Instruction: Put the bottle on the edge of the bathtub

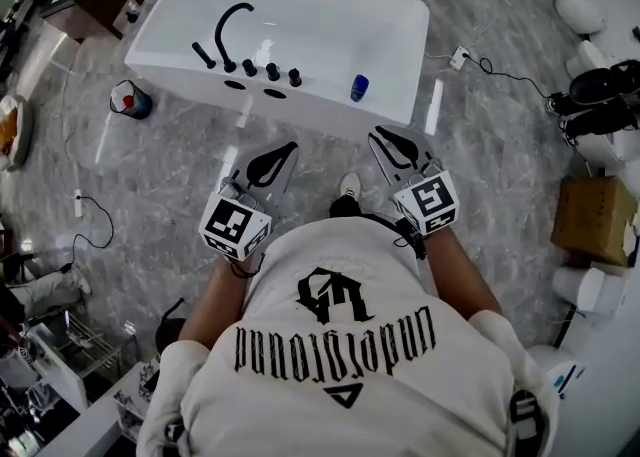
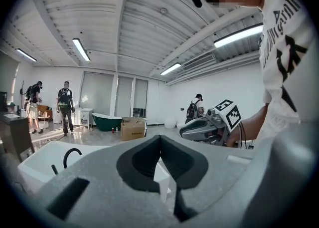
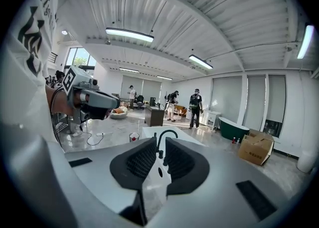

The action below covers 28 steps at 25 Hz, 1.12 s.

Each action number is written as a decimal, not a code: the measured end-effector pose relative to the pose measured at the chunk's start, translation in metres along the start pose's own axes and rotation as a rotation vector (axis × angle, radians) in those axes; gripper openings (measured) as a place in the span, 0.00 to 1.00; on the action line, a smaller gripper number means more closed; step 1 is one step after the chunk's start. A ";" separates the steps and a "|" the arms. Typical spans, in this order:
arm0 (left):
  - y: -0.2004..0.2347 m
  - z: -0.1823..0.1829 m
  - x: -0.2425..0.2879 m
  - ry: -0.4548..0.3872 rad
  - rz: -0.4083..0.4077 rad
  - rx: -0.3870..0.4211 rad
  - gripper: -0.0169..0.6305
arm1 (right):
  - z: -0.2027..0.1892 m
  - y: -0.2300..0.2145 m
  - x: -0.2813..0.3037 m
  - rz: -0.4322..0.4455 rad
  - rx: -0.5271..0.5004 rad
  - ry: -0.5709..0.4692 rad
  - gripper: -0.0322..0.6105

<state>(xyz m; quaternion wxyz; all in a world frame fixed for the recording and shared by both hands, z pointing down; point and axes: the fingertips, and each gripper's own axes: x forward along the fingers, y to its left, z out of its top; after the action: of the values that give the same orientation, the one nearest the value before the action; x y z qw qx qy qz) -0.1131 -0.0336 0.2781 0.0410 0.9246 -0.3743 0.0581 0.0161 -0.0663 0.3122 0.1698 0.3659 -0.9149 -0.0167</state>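
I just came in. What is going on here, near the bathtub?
A person stands before a white bathtub, holding a gripper in each hand. The blue bottle already stands upright on the tub's near edge, beside the black tap and its knobs. Both grippers are held by the person's chest, apart from the bottle, and empty. The left gripper has its fingers together; the right gripper shows a small gap between its fingers.

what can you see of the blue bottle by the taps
The bottle is small, deep blue, seemingly plastic. It stands upright on the near rim of the white bathtub, right of the black knobs and apart from them. Only the rim touches it; cap details are too small to tell.
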 end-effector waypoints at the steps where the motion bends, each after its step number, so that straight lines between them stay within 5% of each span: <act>1: 0.000 0.002 -0.002 -0.003 0.001 0.004 0.05 | 0.005 0.000 -0.001 -0.003 -0.001 -0.012 0.14; 13: -0.011 0.011 -0.028 -0.019 -0.041 0.027 0.05 | 0.046 0.025 -0.022 0.000 -0.031 -0.080 0.07; 28: -0.025 -0.008 -0.044 -0.001 -0.079 -0.022 0.05 | 0.040 0.051 -0.060 -0.020 -0.035 -0.033 0.07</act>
<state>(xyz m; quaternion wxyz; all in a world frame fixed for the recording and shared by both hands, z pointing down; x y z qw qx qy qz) -0.1276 0.0157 0.2790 0.0530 0.9381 -0.3383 0.0518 0.0098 0.0082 0.2644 0.1609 0.3716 -0.9134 -0.0406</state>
